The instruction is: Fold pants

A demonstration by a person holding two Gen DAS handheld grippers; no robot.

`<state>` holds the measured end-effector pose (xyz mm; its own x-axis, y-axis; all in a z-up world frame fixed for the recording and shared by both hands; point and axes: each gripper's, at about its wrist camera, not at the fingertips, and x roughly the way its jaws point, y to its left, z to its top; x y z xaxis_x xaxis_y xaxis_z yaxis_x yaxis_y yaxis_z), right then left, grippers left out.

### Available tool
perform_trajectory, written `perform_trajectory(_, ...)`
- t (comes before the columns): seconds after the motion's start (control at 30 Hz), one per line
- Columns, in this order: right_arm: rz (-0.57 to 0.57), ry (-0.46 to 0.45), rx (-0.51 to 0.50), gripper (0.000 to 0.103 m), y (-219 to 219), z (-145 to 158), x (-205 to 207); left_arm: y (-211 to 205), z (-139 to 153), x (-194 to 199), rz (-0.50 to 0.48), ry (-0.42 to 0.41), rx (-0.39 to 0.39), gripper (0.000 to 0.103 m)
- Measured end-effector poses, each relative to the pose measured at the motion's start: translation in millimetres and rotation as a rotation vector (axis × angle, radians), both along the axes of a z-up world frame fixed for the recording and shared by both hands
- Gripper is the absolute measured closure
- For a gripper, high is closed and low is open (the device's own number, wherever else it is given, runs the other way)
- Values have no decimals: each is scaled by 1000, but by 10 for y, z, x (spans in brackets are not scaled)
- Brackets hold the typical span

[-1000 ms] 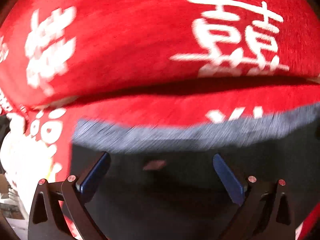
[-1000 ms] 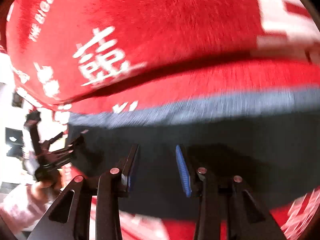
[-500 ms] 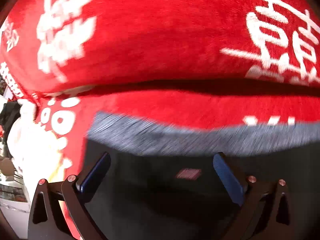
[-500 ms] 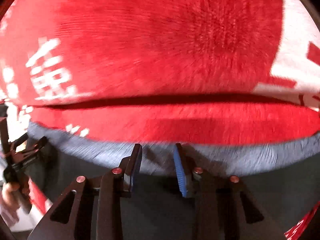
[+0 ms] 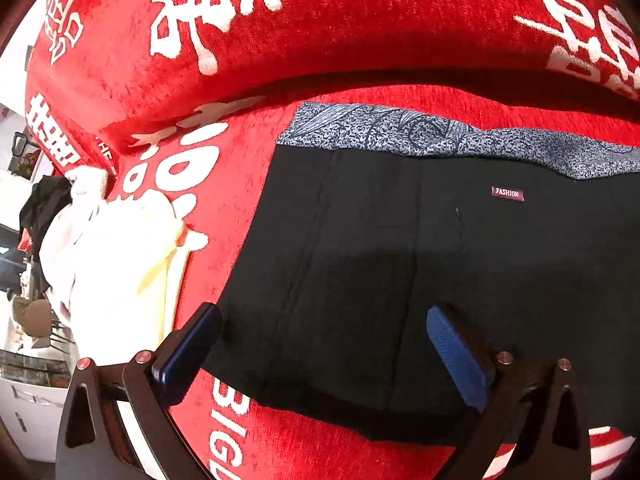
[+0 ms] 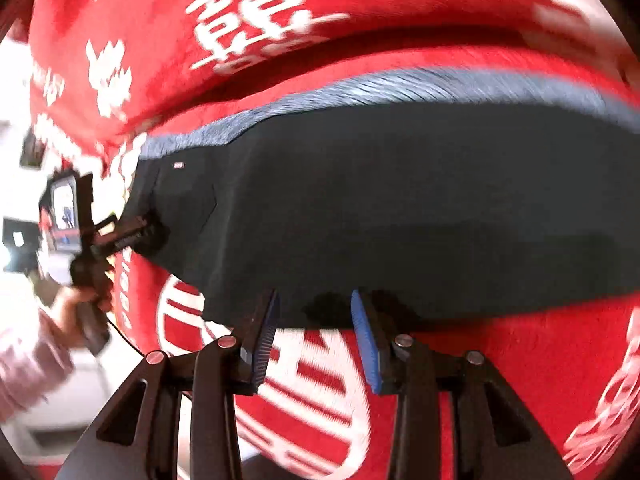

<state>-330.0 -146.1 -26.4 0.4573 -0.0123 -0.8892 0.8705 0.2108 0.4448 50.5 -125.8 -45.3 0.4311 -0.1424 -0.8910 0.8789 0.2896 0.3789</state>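
The black pants [image 5: 400, 260] are lying flat on a red plush cover [image 5: 360, 52] printed with white characters, which looks like a sofa or bed rather than a desk. Their grey patterned waistband [image 5: 440, 136] is sitting at the far edge, by the crease where the cover is rising into a cushion. A small "FASHION" label [image 5: 507, 193] is showing on the dark cloth.

The left claw [image 5: 320, 344] is hovering over the near hem with its jaws wide apart, gripping nothing. The right claw [image 6: 314, 334] is poised at the near edge of the pants, its jaws parted by a narrower gap and also gripping nothing.

The cloth is looking light, soft and limp, so it will likely be sagging and dragging on the plush nap rather than sliding. A pinch through every layer at the hem corners or waistband ends seems the safest hold.

The right view is blurring heavily. Whether the pants are already doubled over is hard to tell, and their right end is running out of both views. A pale heap of fabric [image 5: 120, 264] is lying to the left, its nature unclear.
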Motion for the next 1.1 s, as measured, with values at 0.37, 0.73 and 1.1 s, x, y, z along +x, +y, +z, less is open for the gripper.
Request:
perform_trajectory(0.37,-349,-112,147,62,-80,-245,-553,23,35,-57,10,11,-6,0)
perform_trajectory(0.73,-443,-171,130,96,-150,-246,-774,57,15,-34,11,24,-28,0)
perform_trajectory(1.1,-348,27,73,90,9,-49,-1149,-35,292,-482,-19,49,-8,0)
